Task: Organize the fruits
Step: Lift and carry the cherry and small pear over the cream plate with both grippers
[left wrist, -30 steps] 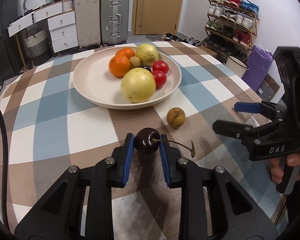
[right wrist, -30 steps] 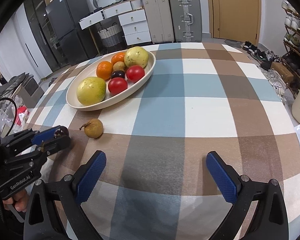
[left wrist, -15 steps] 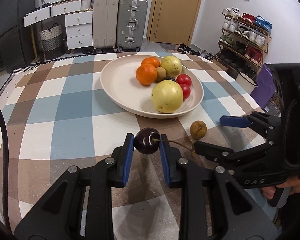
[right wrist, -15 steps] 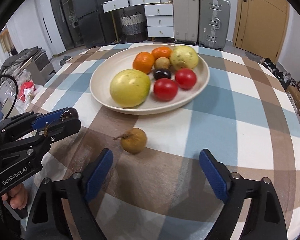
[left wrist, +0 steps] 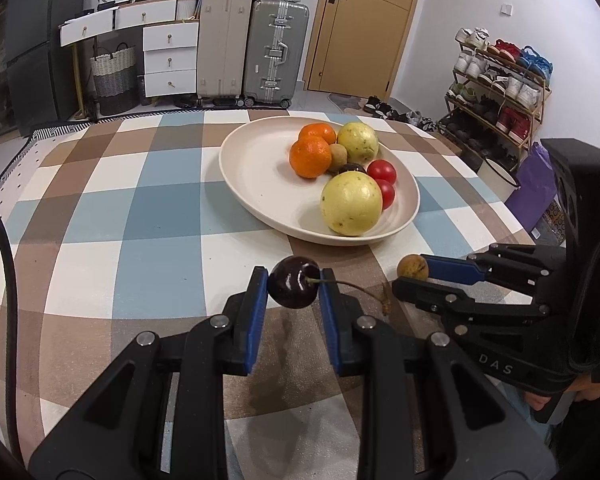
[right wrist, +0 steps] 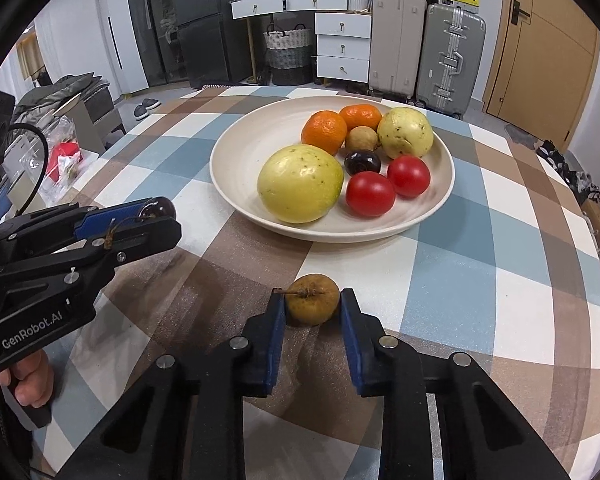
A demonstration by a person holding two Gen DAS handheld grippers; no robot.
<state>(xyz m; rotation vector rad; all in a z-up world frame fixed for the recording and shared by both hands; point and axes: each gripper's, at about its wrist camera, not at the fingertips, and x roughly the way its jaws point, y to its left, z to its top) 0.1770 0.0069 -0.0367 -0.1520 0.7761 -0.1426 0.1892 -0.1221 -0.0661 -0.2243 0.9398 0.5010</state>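
My left gripper (left wrist: pixel 293 278) is shut on a dark cherry (left wrist: pixel 292 292) with a long stem, held just above the checked tablecloth. In the right wrist view my right gripper (right wrist: pixel 312 300) is shut on a small brown round fruit (right wrist: pixel 312 308) that rests on the cloth, with both blue pads against its sides. That brown fruit (left wrist: pixel 411 267) also shows at the right gripper's tips in the left wrist view. Behind both stands a cream plate (right wrist: pixel 240 148) holding two oranges (right wrist: pixel 325 131), two yellow-green fruits (right wrist: pixel 300 189), two red tomatoes (right wrist: pixel 370 193), a brown fruit and a dark cherry.
The left gripper (right wrist: pixel 166 222) with its cherry sits to the left of the right one, a hand (right wrist: pixel 28 384) on its grip. Suitcases (left wrist: pixel 276 52), white drawers and a shoe rack (left wrist: pixel 500 92) stand beyond the table's far edge.
My right gripper swung in over the small brown fruit and its wide-open jaws shut on it. The left gripper kept its hold on the cherry and shifted slightly.
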